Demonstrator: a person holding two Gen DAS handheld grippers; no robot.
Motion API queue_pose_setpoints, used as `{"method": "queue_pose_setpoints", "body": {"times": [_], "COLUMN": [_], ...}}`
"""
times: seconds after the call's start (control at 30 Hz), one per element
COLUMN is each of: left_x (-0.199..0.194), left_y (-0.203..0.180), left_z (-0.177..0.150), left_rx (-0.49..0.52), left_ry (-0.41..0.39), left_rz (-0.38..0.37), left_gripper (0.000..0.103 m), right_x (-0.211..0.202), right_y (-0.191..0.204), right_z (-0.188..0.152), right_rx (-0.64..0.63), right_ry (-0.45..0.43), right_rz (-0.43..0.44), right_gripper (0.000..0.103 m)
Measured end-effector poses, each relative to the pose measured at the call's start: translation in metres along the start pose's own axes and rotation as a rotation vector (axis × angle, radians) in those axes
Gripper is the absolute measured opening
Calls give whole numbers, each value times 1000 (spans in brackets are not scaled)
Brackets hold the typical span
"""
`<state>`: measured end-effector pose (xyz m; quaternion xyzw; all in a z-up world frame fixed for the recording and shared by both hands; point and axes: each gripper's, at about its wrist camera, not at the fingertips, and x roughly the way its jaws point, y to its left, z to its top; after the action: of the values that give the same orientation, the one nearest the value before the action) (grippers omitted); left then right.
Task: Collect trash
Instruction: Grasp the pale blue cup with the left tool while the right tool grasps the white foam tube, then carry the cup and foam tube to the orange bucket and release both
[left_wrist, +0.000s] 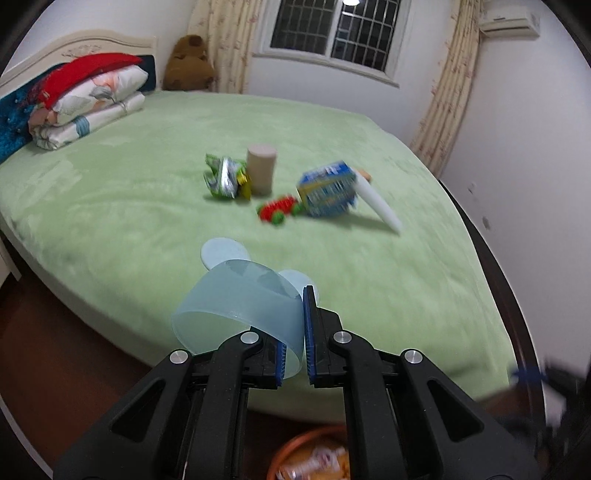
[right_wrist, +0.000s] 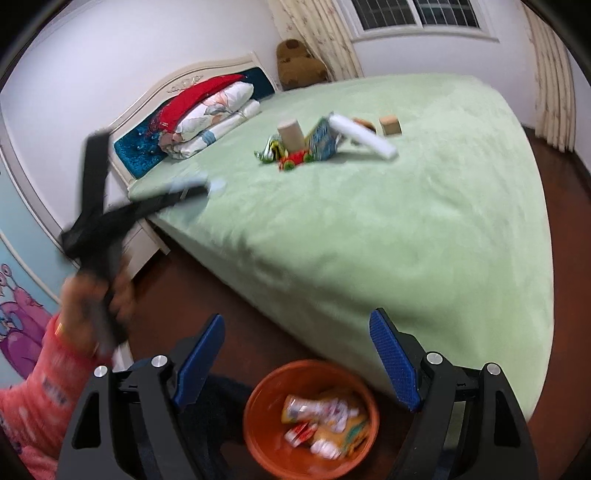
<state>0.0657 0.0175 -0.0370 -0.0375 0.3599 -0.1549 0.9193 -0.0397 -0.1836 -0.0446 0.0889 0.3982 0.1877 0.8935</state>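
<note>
Trash still litters the green bed (left_wrist: 147, 206): a crumpled green wrapper (left_wrist: 223, 177), a blue carton (left_wrist: 327, 192) and a white tube (left_wrist: 376, 203) sit clustered at about twelve o'clock from the left gripper (left_wrist: 293, 343), whose fingers are clamped on the thin wall of a pale blue translucent cup (left_wrist: 236, 306). The right gripper (right_wrist: 297, 362) hangs with fingers wide apart and empty over the orange bin (right_wrist: 258, 413), at six o'clock in its view and already holding wrappers. The cup's wall is pinched near one edge only, so I judge it could twist free and drop beside the bin, especially as blur suggests quick movement.
</note>
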Motion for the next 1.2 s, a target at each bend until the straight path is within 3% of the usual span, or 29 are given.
{"method": "queue_pose_setpoints", "body": {"times": [0.27,0.4,0.63,0.67,0.7,0.73,0.77,0.8,0.93,1.2], "left_x": [-21,-25,-23,-23,-23,-23,-23,-24,-27,-28], "left_y": [-11,-10,-5,-5,-4,-4,-5,-6,-7,-14], "left_z": [-38,-41,-38,-37,-37,-36,-36,-36,-36,-37], "left_rx": [13,7,-18,-24,-33,-39,-38,-36,-38,-47], "left_ry": [19,14,19,23,25,26,25,22,18,30], "left_rz": [-24,-23,-31,-43,-54,-62,-61,-57,-70,-101], "left_gripper": [8,8,8,8,8,8,8,8,8,8], "right_x": [65,117,183,189,193,196,198,203,189,119], "right_y": [-7,-19,-42,-46,-49,-51,-53,-56,-57,-60], "right_z": [95,149,192,195,198,199,200,200,194,174], "right_rx": [-179,-192,-187,-178,-169,-161,-153,-144,-152,-46], "right_ry": [-78,-46,44,47,50,55,68,101,73,3], "right_rz": [-188,-269,-453,-472,-496,-503,-500,-500,-500,-364], "right_gripper": [80,81,81,81,73,65,46,40,32,25]}}
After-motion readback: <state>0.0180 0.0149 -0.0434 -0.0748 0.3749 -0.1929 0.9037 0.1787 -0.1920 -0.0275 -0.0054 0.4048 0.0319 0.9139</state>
